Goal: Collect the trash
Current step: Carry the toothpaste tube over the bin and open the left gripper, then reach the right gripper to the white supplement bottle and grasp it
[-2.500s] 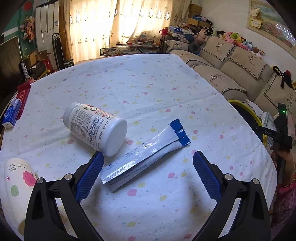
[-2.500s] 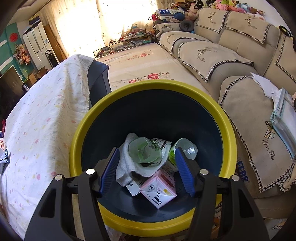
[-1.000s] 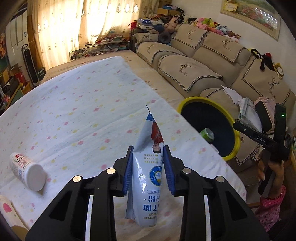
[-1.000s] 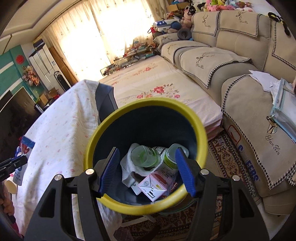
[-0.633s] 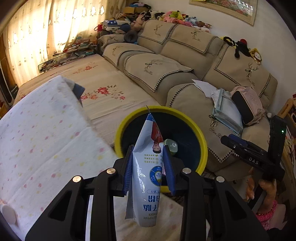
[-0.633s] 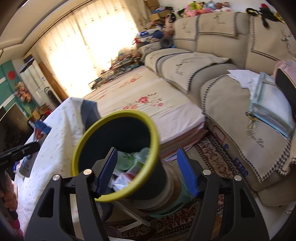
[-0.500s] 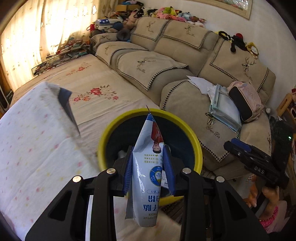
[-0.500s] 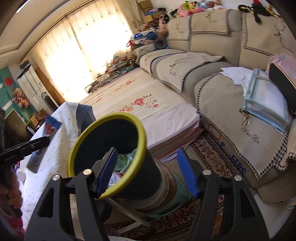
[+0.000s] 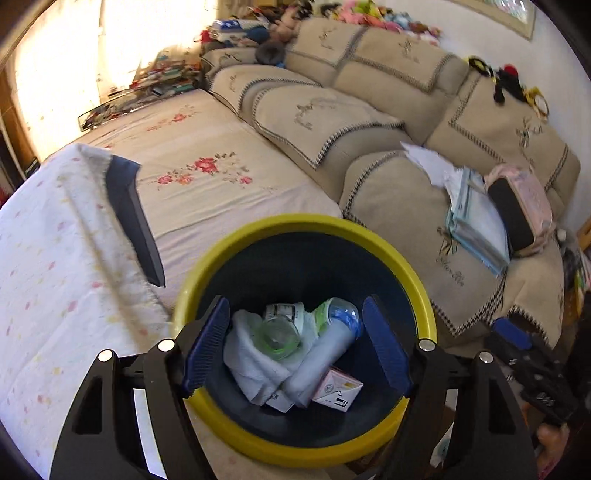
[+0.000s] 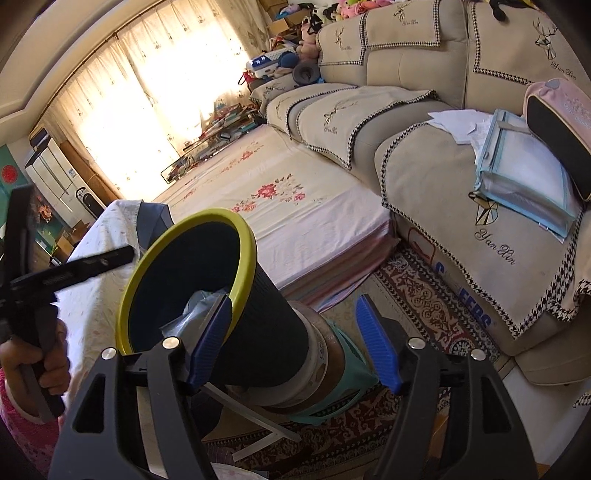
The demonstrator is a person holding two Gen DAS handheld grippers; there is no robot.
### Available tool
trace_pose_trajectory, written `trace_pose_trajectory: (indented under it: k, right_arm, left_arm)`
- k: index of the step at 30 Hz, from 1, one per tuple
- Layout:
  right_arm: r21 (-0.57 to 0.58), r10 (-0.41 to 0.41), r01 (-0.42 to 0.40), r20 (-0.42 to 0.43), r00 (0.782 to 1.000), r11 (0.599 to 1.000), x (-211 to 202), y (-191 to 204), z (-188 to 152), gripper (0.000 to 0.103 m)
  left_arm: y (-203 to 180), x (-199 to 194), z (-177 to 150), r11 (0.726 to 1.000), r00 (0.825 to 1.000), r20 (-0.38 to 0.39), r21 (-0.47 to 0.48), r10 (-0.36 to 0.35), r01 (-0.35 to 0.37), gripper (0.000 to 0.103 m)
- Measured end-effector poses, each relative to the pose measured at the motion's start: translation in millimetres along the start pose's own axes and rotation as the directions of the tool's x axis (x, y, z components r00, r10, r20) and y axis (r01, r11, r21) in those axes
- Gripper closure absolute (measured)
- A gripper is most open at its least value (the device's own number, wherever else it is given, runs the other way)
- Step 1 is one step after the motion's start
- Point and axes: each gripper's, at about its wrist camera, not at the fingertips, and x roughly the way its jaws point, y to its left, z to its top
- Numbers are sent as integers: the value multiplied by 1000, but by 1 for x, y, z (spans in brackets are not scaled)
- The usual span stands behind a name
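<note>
Living room, sunlit through pale curtains [image 10: 147,92] at the far end. Beige sofa [image 9: 369,122] along the right wall, deer motifs stitched on its covers, soft toys [image 9: 369,16] heaped along the back. On the nearest sofa seat, loose papers [image 9: 428,162], a pale blue folder [image 9: 476,221] and a pink bag [image 9: 521,206] lying together. Low mattress [image 9: 207,177] in a cream sheet with red flower print, spread between sofa and table. Patterned rug [image 10: 417,299] on the floor in front of the sofa.

At left, table [image 9: 44,258] draped in a white cloth with pastel spots, one dark corner bared where the cloth folds back.

Just beside the table edge, bin [image 9: 391,254] with a yellow rim and dark inside, propped on a teal stand [image 10: 351,373]. Trash inside the bin: white cloth [image 9: 251,362], green-tinted cup [image 9: 277,336], white pouch with a blue end [image 9: 325,347] lying slantwise over the pile, small pink-and-white carton [image 9: 338,387].

Left gripper [image 9: 295,345] poised directly over the bin mouth, jaws opening, spread wide, nothing between the blue pads. Right gripper [image 10: 295,341] off to the side of the bin, aimed across its outer wall toward the rug, jaws spread and opening a little, nothing pinched. Hand [image 10: 37,362] with a pink sleeve on the left gripper's handle, seen from the right wrist view.
</note>
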Motion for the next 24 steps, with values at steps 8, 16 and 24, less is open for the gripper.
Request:
trace_pose_trajectory:
  k: [8,16,24]
  right_arm:
    - [-40,26,-27,-33,999,999,12,22,-6,36]
    - [-126,63,-70,-60,996,990,16,70,-11,36]
    - [-298,191,-214,-104,976,930,12,171,-18,33]
  left_arm:
    - [46,-114,-35,997,965,257,-77,46,-27,12]
    - [101,-225,-107,966,891,395,-212,223,-148,5]
    - [166,-308,-209,859,795,378,-397,475,-324,5]
